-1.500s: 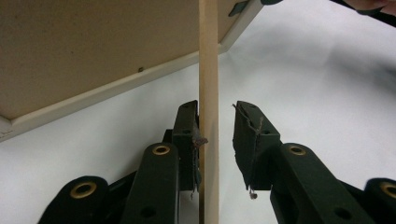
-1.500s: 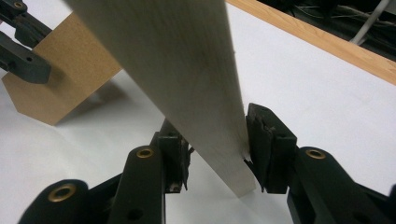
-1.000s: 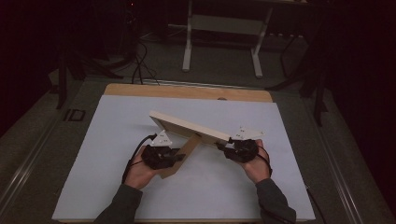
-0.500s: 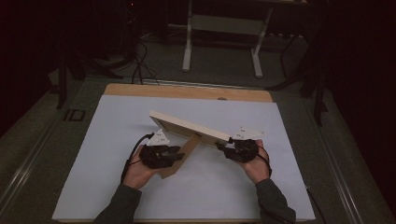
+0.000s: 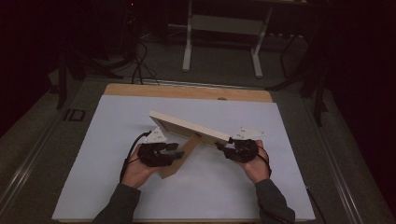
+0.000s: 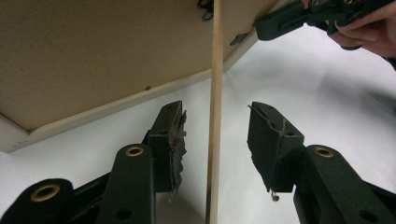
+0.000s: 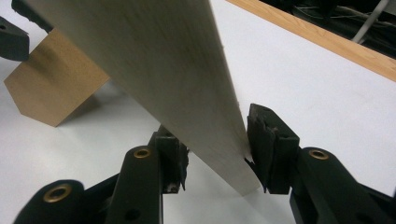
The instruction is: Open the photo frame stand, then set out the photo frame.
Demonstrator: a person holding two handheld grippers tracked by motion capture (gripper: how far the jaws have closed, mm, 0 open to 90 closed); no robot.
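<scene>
Over table, both grippers (image 5: 177, 155) at frame (image 5: 191, 127)

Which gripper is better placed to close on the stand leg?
Left. The left gripper is open with the thin brown stand leg between its fingers. The right gripper is shut on the frame corner, steadying it.

Frame (image 7: 154, 74) front blurred close-up; stand's (image 6: 215, 116) hinge hidden behind the backing.
</scene>
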